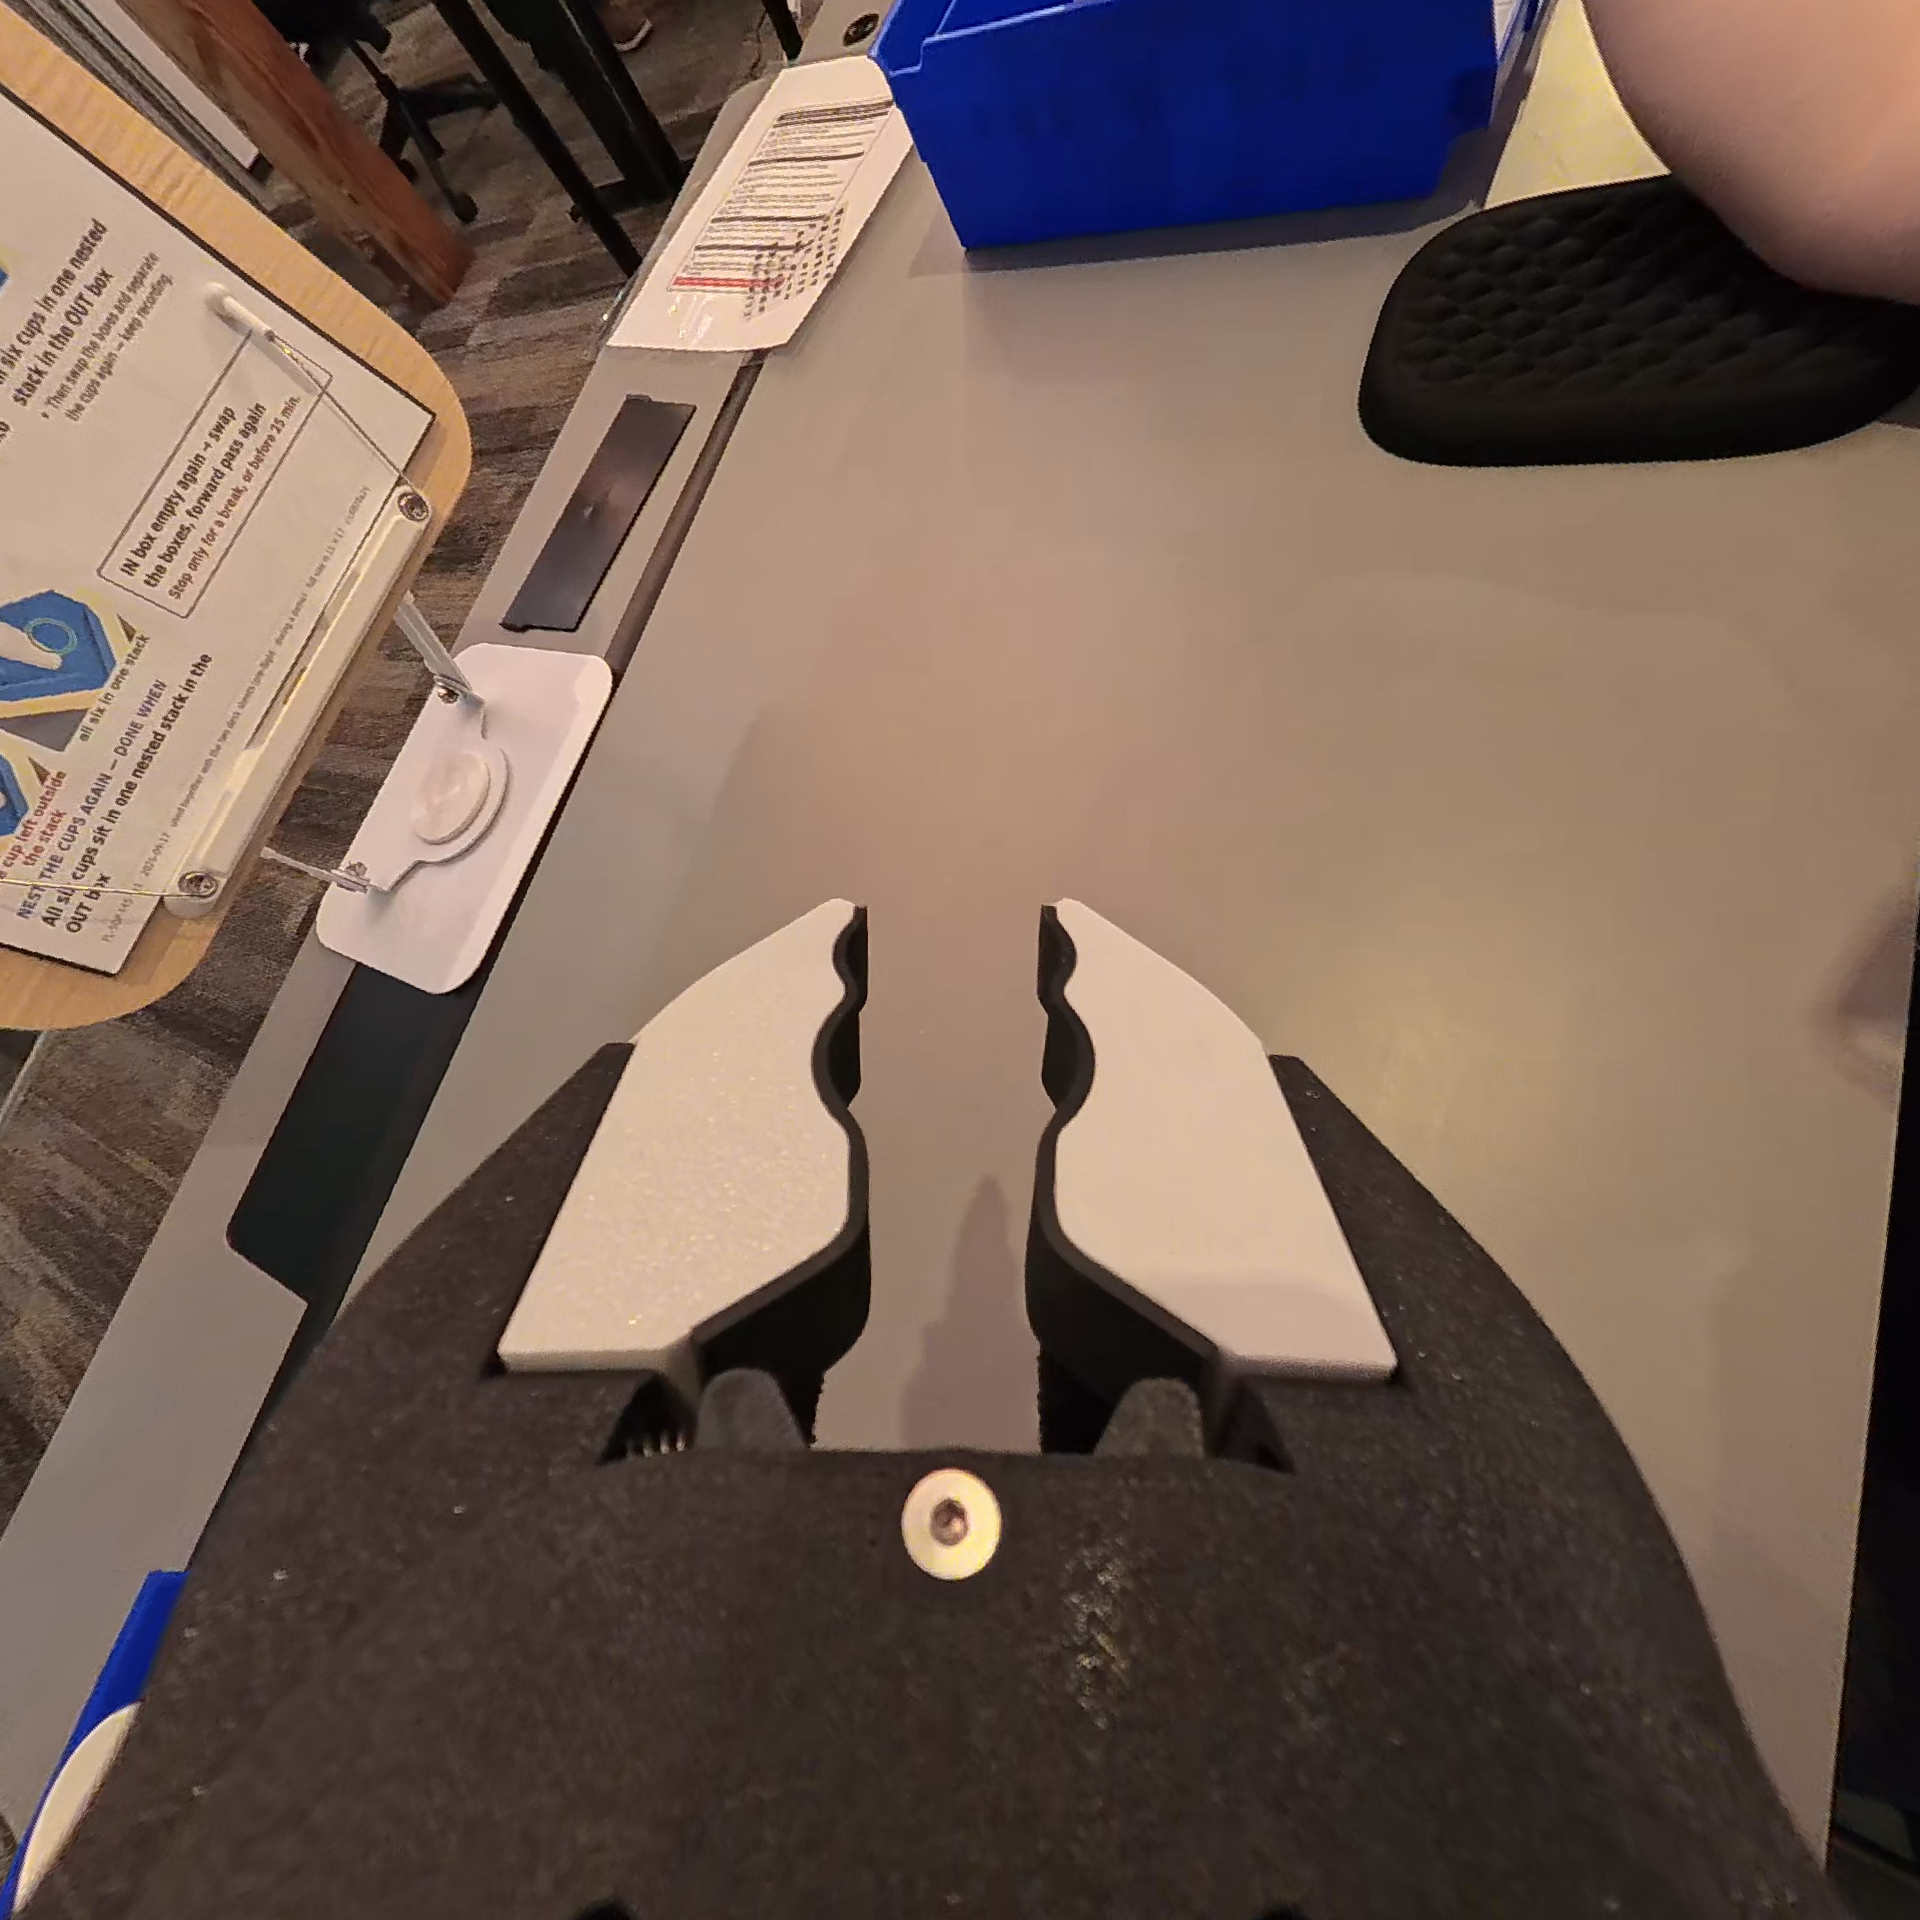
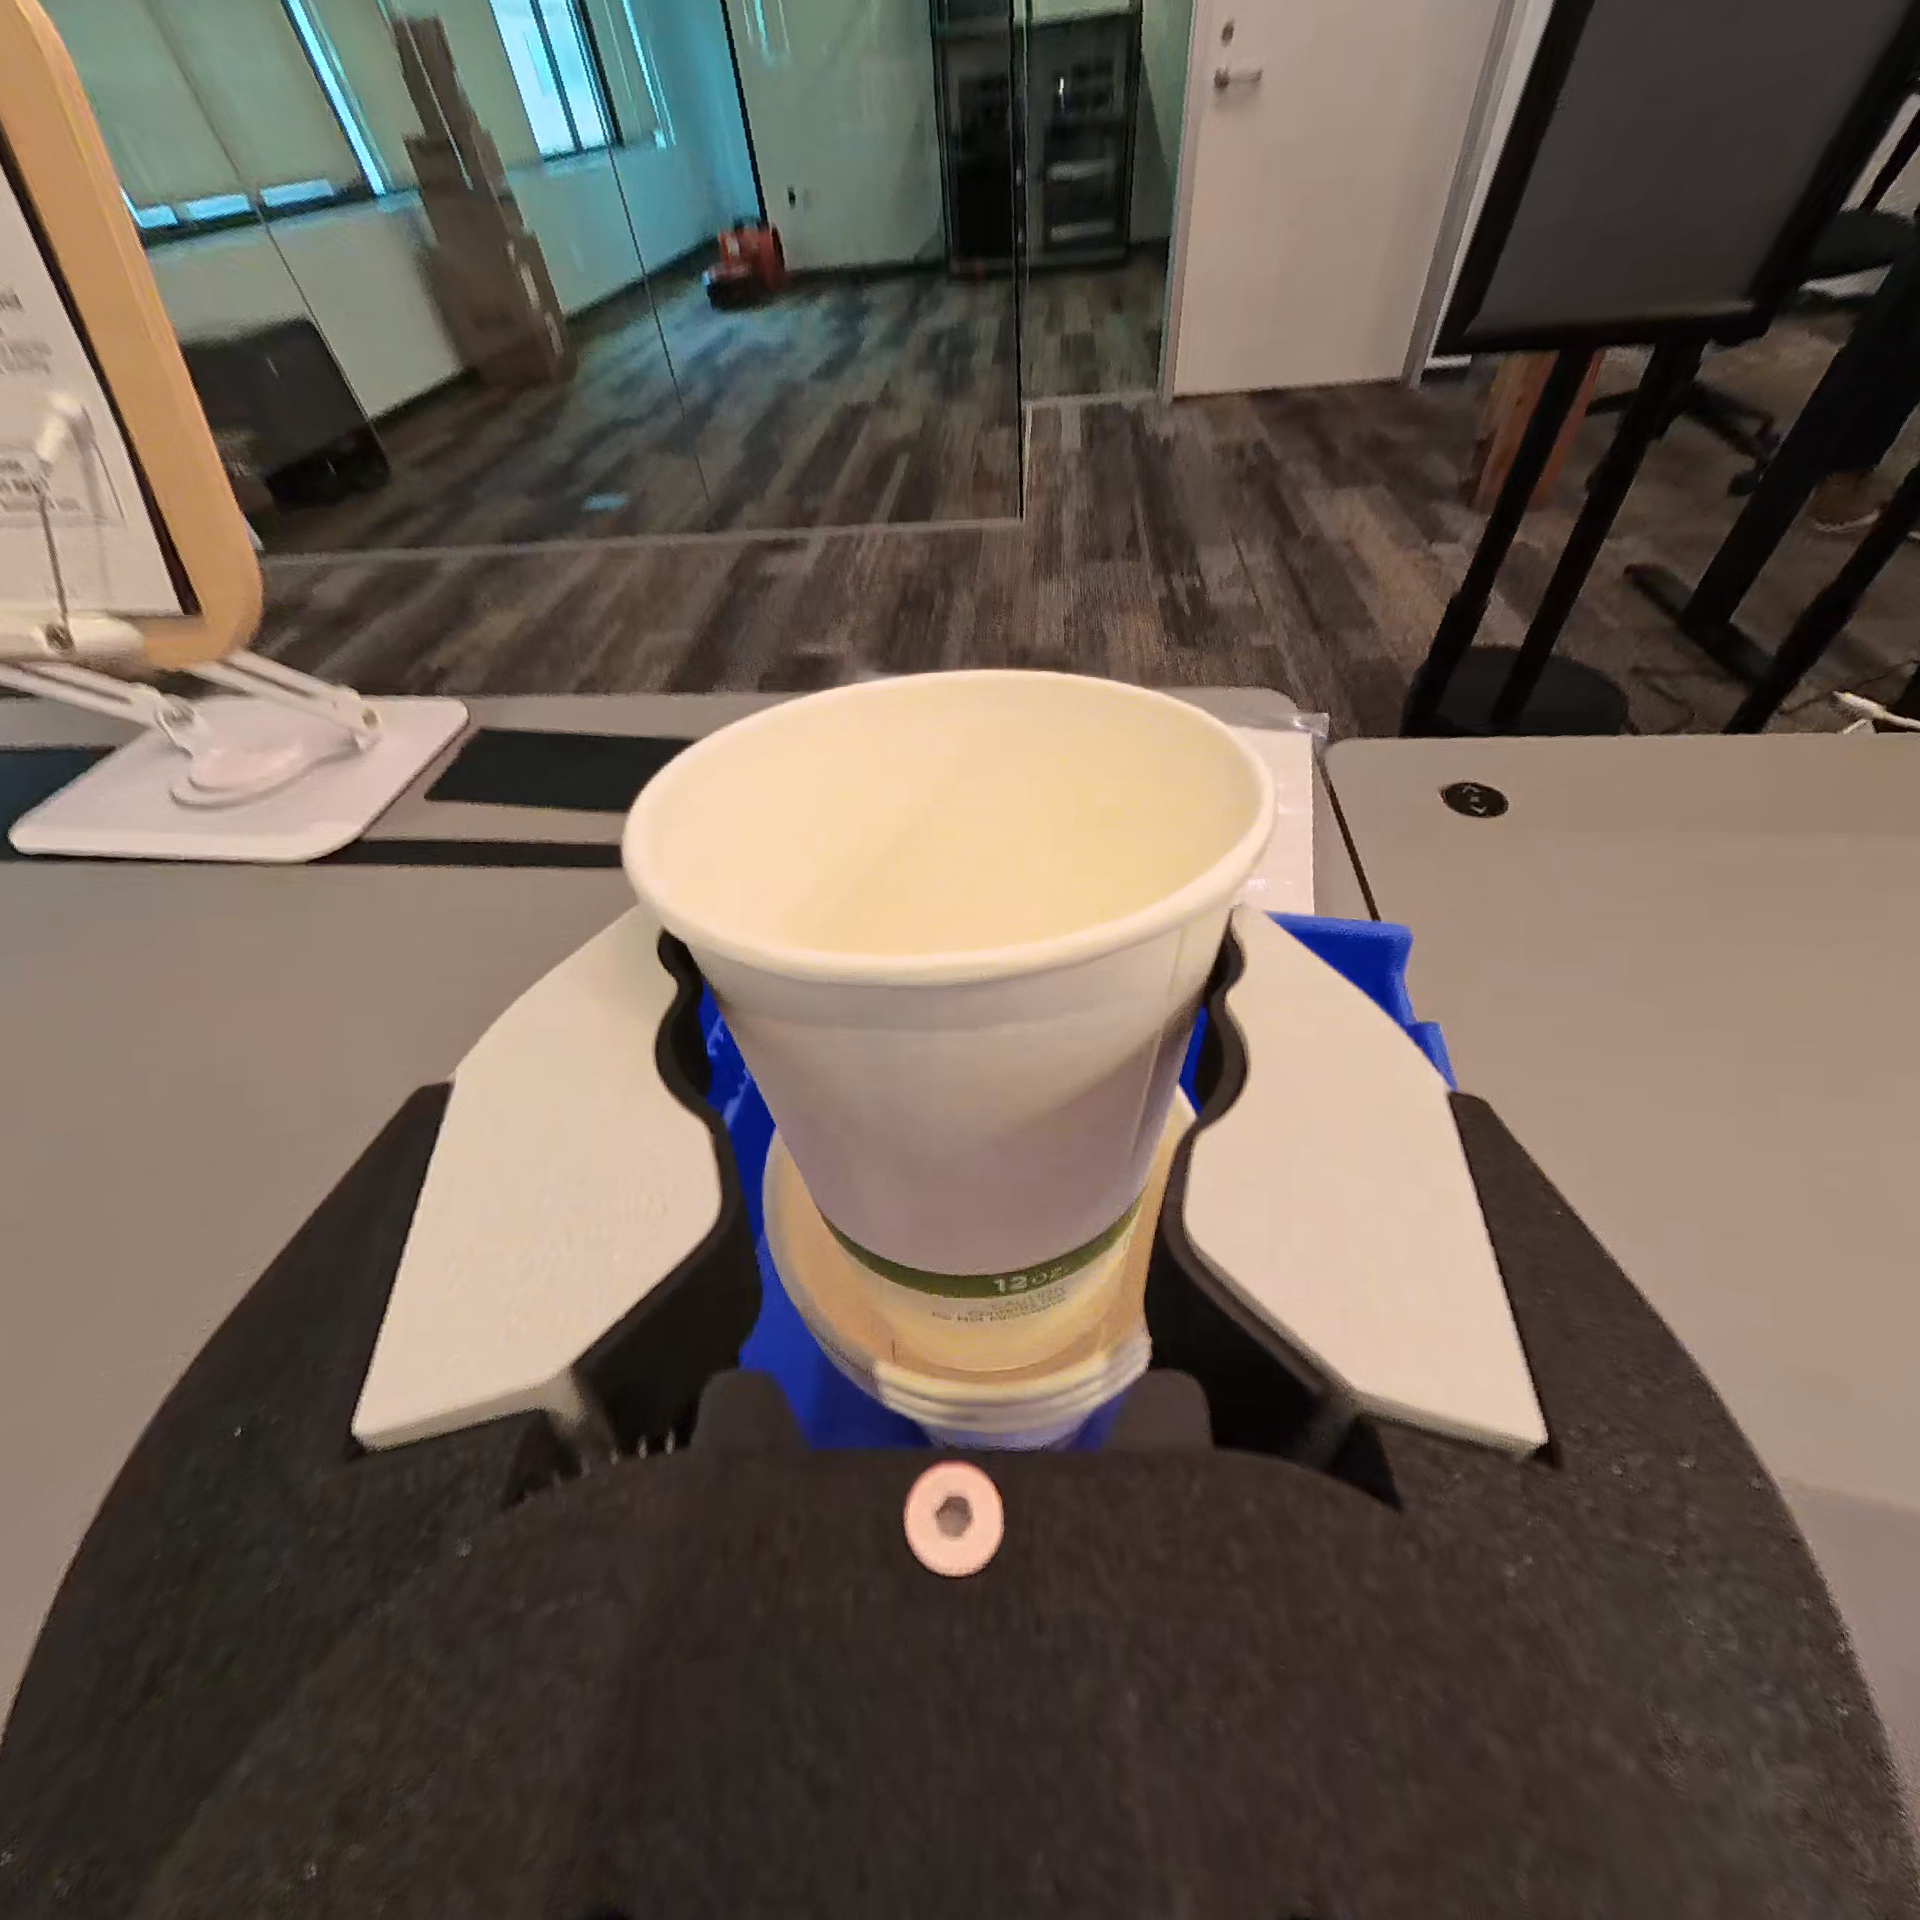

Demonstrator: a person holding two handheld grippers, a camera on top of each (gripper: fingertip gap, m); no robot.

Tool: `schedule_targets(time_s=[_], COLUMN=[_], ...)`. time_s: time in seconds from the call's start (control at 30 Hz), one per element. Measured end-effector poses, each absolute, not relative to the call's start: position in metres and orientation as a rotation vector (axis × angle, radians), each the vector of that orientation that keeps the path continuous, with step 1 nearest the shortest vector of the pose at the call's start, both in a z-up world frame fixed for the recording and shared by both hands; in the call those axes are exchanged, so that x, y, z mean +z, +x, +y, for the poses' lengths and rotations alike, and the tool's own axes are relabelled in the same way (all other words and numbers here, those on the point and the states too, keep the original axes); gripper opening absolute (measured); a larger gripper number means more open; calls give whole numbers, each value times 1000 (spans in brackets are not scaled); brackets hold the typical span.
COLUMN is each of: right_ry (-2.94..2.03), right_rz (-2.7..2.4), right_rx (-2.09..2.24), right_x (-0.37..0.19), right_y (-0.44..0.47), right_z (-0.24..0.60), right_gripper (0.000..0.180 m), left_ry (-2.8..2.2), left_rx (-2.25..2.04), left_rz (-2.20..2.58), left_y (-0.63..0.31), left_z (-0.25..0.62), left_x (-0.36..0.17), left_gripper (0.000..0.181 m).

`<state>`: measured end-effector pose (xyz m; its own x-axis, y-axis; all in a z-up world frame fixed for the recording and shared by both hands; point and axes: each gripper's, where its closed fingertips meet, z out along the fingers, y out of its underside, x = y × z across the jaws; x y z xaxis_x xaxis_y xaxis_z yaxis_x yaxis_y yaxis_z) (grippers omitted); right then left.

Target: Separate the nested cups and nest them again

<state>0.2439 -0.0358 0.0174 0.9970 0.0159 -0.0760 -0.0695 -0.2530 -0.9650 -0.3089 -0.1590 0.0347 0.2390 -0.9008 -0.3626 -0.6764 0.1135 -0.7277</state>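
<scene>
My right gripper (image 2: pixel 951 956) is shut on a white paper cup (image 2: pixel 956 1049), one finger on each side of its wall. The cup is upright with its mouth open to the camera. Its base sits in the mouth of a stack of nested cups (image 2: pixel 997 1351) directly below, which stands in a blue bin (image 2: pixel 1351 966). My left gripper (image 1: pixel 951 914) is open and empty, hovering over the bare grey table (image 1: pixel 1143 623). A second blue bin (image 1: pixel 1174 135) stands at the far end of the table in the left wrist view.
A black wrist pad (image 1: pixel 1642 332) lies at the right with a person's arm (image 1: pixel 1766 125) on it. A printed sheet (image 1: pixel 769 208) lies by the far bin. An instruction board on a white stand (image 1: pixel 187 582) sits past the table's left edge.
</scene>
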Motion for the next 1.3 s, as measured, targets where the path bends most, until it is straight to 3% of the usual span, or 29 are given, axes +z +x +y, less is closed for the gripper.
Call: schedule_targets(time_s=[0.47,0.83,1.0,1.13,1.3], right_ry=[-2175,-2318,-2164,-1992,-1953], right_rz=[12,52,-66,-188,-316], right_rx=[26,-91,-107,-61,-16], right_x=[-16,-12,37,79,89], right_y=[238,240,212,172,135], right_z=[-57,-87,-91,-88,-77], right_gripper=[94,108,107,104,103], left_ry=[-1616,-1624,-1716,-1992,-2178], left_rx=[-313,-240,-44,251,369], left_rz=[1523,1467,1345,1267,1212], left_y=[-305,-327,-395,-510,-596], left_z=[-163,-154,-123,-90,-62], left_x=[36,48,65,61,34], left_gripper=[30,30,30,38,40])
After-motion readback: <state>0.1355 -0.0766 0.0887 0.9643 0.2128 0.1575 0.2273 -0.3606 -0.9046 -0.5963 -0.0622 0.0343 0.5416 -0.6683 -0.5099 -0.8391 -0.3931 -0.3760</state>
